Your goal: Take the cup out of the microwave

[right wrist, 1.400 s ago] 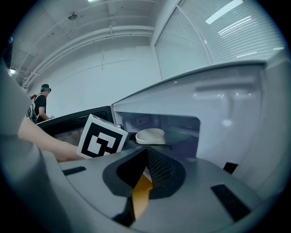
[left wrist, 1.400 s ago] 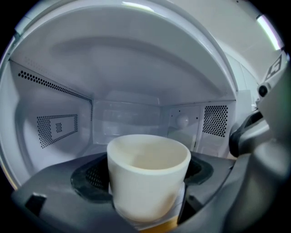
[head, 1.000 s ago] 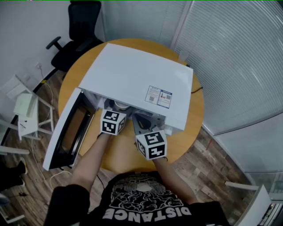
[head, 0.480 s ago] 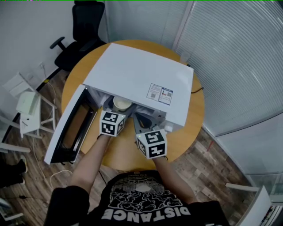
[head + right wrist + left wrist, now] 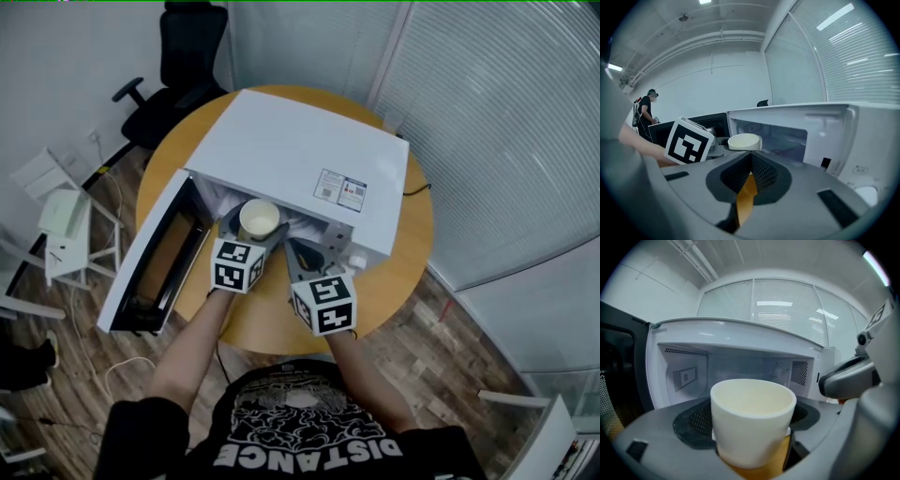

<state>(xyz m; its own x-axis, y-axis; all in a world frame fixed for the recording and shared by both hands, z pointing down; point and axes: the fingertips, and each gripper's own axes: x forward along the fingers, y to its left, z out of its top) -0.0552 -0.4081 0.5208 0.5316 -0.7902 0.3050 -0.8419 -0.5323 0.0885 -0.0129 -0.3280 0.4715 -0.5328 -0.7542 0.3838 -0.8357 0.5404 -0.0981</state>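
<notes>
The white microwave [image 5: 300, 159] stands on a round wooden table [image 5: 405, 267], its door [image 5: 150, 258] swung open to the left. My left gripper [image 5: 257, 234] is shut on a cream cup [image 5: 260, 218] and holds it upright just outside the cavity mouth. In the left gripper view the cup [image 5: 752, 420] sits between the jaws of the left gripper [image 5: 752, 448], with the empty cavity [image 5: 740, 366] behind. My right gripper [image 5: 302, 251] hovers beside it in front of the control panel, shut and holding nothing. The right gripper [image 5: 750, 176] view shows the cup [image 5: 744, 141] to its left.
The open door juts out past the table's left edge. A black office chair [image 5: 178, 66] stands behind the table, white folding furniture [image 5: 61, 220] to the left. Blinds cover the glass wall [image 5: 506, 122] at right. A person [image 5: 644, 110] stands far off in the right gripper view.
The left gripper has drawn back toward me with the cup, which has come out from under the microwave's top into full view. The right gripper has barely moved.
</notes>
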